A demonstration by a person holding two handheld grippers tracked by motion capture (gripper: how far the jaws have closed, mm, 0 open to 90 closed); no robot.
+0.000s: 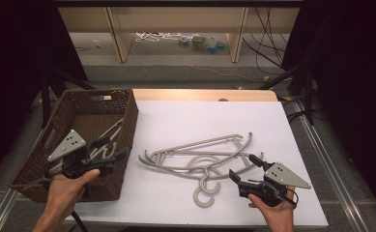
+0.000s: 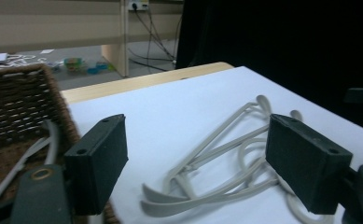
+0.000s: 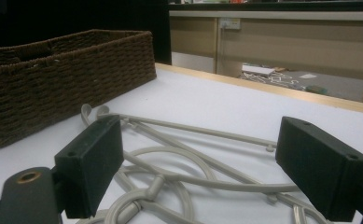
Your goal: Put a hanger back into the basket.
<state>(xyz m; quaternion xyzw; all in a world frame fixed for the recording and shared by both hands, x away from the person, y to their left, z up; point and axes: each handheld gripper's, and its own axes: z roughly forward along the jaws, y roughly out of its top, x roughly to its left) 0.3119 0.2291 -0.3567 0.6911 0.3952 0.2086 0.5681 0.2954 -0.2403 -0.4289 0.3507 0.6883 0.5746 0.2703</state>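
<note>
Lying on the white tabletop (image 1: 176,203), the grey hangers (image 1: 200,159) form a small tangled pile between the two tools, their long bars running roughly left to right across the high view and rising a little toward the right. Their hooks (image 1: 206,191) curl toward the person's edge. The brown wicker basket (image 1: 127,121) stands at the left edge of the tabletop, near the pile's left tips but apart from them, and at least one more hanger (image 1: 106,140) lies inside it; how many is hard to tell in the shadow. The left tool (image 1: 112,155) hovers over the basket's near right wall, jaws wide with nothing between them. The right tool (image 1: 246,166) sits just beside the pile's right end, jaws also wide and empty, pointing across the hangers toward the basket.
</note>
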